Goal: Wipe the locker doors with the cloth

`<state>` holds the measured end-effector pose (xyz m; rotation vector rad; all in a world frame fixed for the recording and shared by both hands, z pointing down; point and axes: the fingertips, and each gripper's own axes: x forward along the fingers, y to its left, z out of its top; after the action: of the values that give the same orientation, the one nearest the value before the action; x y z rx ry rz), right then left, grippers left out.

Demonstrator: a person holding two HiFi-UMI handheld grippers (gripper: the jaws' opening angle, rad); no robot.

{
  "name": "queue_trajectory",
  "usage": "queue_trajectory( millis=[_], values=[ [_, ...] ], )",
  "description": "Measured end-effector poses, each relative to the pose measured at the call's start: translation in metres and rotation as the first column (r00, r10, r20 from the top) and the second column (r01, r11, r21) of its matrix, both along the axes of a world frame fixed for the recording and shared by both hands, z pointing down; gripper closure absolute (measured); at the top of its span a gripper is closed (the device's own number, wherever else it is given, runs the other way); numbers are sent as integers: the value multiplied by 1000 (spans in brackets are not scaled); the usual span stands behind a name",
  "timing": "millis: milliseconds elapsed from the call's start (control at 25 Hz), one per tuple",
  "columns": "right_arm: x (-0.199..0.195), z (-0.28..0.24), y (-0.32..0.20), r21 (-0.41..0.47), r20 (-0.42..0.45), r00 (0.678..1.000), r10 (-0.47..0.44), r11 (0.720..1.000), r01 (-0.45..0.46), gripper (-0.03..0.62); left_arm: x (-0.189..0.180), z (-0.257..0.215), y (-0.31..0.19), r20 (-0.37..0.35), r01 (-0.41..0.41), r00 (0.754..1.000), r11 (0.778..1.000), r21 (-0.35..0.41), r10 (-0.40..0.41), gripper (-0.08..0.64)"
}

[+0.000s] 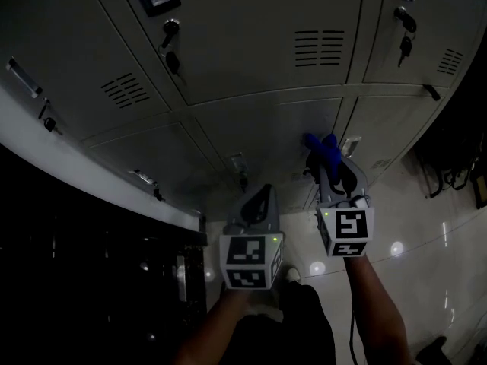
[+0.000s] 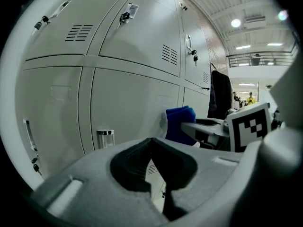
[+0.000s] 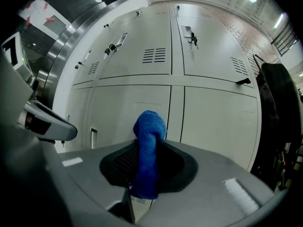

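A blue cloth [image 3: 147, 148] stands folded between the jaws of my right gripper [image 3: 147, 174], which is shut on it. In the head view that right gripper [image 1: 329, 158] holds the blue cloth [image 1: 322, 147] up close to a lower grey locker door [image 1: 266, 139]; whether cloth and door touch cannot be told. My left gripper [image 1: 255, 204] hangs just left of it, shut with nothing between its jaws [image 2: 158, 167]. The left gripper view shows the blue cloth [image 2: 180, 122] and the right gripper's marker cube [image 2: 250, 126] off to its right.
Grey locker doors [image 3: 218, 51] with vents, keys and handles fill the wall in two rows. A dark jacket [image 3: 279, 108] hangs at the right end of the lockers. A curved metal panel [image 3: 61, 46] stands left. Glossy tiled floor [image 1: 411, 226] lies below.
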<state>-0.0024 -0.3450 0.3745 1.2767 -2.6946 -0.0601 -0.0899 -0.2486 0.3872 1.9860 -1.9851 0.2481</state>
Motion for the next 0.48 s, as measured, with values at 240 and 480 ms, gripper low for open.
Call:
queue_trajectory(
  millis=[240,480],
  values=[
    [0,-5,2,-1,12,1000,0,1000,0,508,6,-1,-11,33,-28,999,1000,1,28,557],
    [-43,-9,46,-15,61,993,-102,995,103,508,-18,1,-1,26,18,1000,1000,18,-18,557]
  ],
)
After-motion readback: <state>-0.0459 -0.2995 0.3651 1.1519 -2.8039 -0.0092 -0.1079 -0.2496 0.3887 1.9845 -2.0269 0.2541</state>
